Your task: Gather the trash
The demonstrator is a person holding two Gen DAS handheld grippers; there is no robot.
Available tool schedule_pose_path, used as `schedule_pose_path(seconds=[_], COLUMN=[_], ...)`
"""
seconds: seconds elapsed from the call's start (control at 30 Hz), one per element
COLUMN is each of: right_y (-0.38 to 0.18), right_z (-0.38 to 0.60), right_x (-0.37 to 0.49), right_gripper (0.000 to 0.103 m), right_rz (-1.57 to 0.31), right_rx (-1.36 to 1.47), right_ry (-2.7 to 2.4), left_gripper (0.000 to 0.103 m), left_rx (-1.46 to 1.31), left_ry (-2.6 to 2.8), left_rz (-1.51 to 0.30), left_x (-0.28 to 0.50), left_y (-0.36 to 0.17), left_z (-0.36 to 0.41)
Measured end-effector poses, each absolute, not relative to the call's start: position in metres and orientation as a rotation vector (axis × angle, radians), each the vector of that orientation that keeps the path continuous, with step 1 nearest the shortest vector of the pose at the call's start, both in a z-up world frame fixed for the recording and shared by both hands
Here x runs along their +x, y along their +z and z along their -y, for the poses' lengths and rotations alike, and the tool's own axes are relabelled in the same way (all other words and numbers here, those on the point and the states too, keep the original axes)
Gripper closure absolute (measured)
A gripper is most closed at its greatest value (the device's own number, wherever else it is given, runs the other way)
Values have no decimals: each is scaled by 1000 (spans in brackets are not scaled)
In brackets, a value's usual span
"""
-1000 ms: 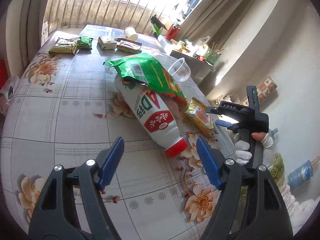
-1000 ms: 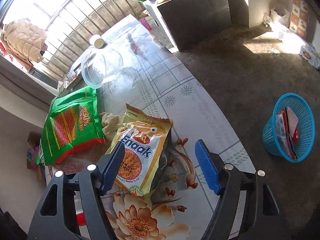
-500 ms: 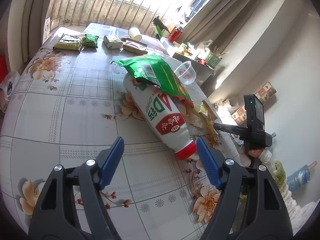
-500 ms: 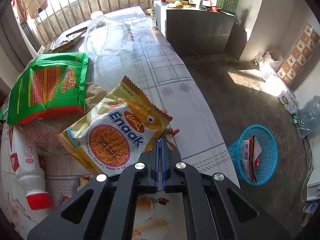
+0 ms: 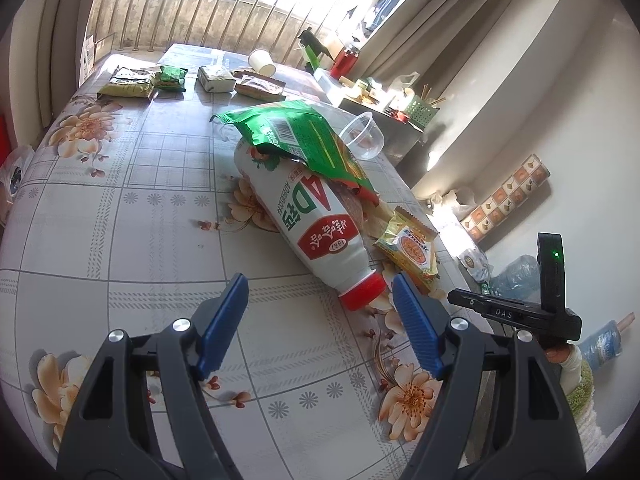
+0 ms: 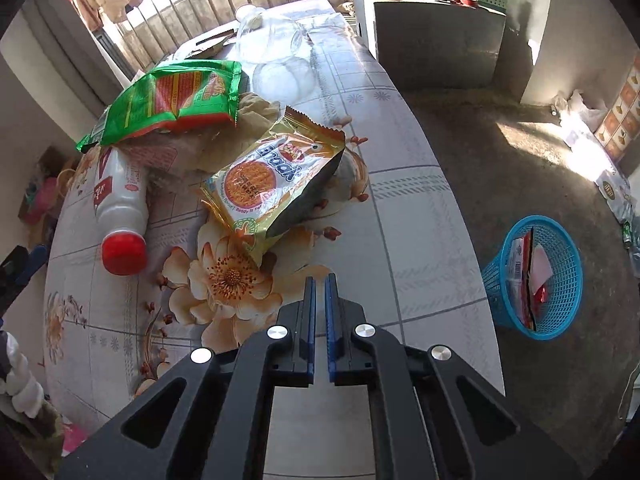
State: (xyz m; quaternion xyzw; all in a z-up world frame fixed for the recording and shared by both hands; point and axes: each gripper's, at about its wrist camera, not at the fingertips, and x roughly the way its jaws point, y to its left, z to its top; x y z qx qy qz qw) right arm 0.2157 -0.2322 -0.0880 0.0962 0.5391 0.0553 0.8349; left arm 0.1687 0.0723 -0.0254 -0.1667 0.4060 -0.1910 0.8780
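Note:
A yellow Enaak snack packet (image 6: pixel 272 176) lies on the flowered tablecloth, one corner lifted, a short way ahead of my right gripper (image 6: pixel 319 280). That gripper's jaws are opening: a narrow gap shows between the blue pads, with nothing in it. A white bottle with a red cap (image 5: pixel 308 216) lies on its side, with a green snack bag (image 5: pixel 304 140) draped over its far end. My left gripper (image 5: pixel 320 320) stands open just short of the red cap, touching nothing. The packet (image 5: pixel 408 244) also shows to the right of the bottle.
A blue mesh basket (image 6: pixel 532 276) holding wrappers stands on the floor right of the table. A clear plastic cup (image 5: pixel 362 140) lies beyond the green bag. Several packets and a paper cup (image 5: pixel 262 62) sit at the far end. The table edge (image 6: pixel 452 216) runs close on the right.
The right gripper shut on the yellow packet's corner, then drew back from it. The packet now lies free and turned. The left gripper stayed open and still.

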Motion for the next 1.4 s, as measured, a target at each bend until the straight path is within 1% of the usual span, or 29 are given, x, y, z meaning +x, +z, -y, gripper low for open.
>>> schedule_pose_path(seconds=[0.03, 0.1, 0.23, 0.37, 0.43, 0.57, 0.63, 0.7, 0.8, 0.87, 0.9, 0.93, 0.97, 1.0, 1.07, 1.1, 1.13, 1.23, 1.4], right_y=[-86, -83, -97, -103, -104, -104, -104, -105, -107, -107, -106, -107, -106, -105, -104, -103, -102, -102, -101], right_z=[236, 239, 242, 221, 211, 195, 184, 173, 167, 166, 166, 166, 167, 169, 176, 180, 183, 193, 219], right_x=[216, 222, 244, 259, 265, 277, 281, 282, 283, 283, 282, 281, 280, 278, 271, 266, 263, 256, 243], right_gripper=[69, 44, 44, 43, 33, 25, 19, 16, 16, 22, 32, 39, 42, 49, 56, 72, 76, 80, 79], right_rz=[-1133, -1100, -1140, -1125, -1104, -1070, -1066, -1059, -1044, -1034, -1030, -1028, -1026, -1023, -1024, -1025, -1025, -1036, -1069], right_rx=[256, 341, 512, 474, 444, 390, 324, 251, 171, 134, 101, 70, 50, 38, 40, 36, 15, 56, 240], right_ry=[134, 142, 127, 98, 86, 42, 26, 11, -12, -21, -34, -40, -34, -23, 10, 20, 19, 81, 205], left_gripper=[33, 33, 33, 33, 33, 33, 33, 33, 33, 33, 33, 33, 33, 33, 33, 33, 33, 33, 33], left_rx=[-346, -352, -347, -336, -332, -335, -338, -338, -338, -337, -335, -332, -329, -328, -325, -323, -321, -313, -297], left_ry=[-404, -412, -419, -405, -394, -366, -355, -348, -340, -338, -338, -337, -337, -337, -337, -338, -339, -346, -359], left_rz=[-847, -853, -853, -859, -863, -862, -863, -867, -873, -876, -877, -877, -876, -875, -873, -872, -870, -867, -862], left_x=[168, 169, 169, 169, 171, 176, 179, 182, 186, 189, 189, 190, 191, 191, 194, 195, 196, 200, 204], left_y=[-26, -27, -26, -26, -25, -25, -25, -26, -27, -28, -28, -28, -27, -27, -26, -26, -25, -23, -18], left_z=[-70, -65, -59, -60, -62, -68, -70, -71, -71, -71, -70, -69, -69, -68, -68, -67, -67, -64, -60])
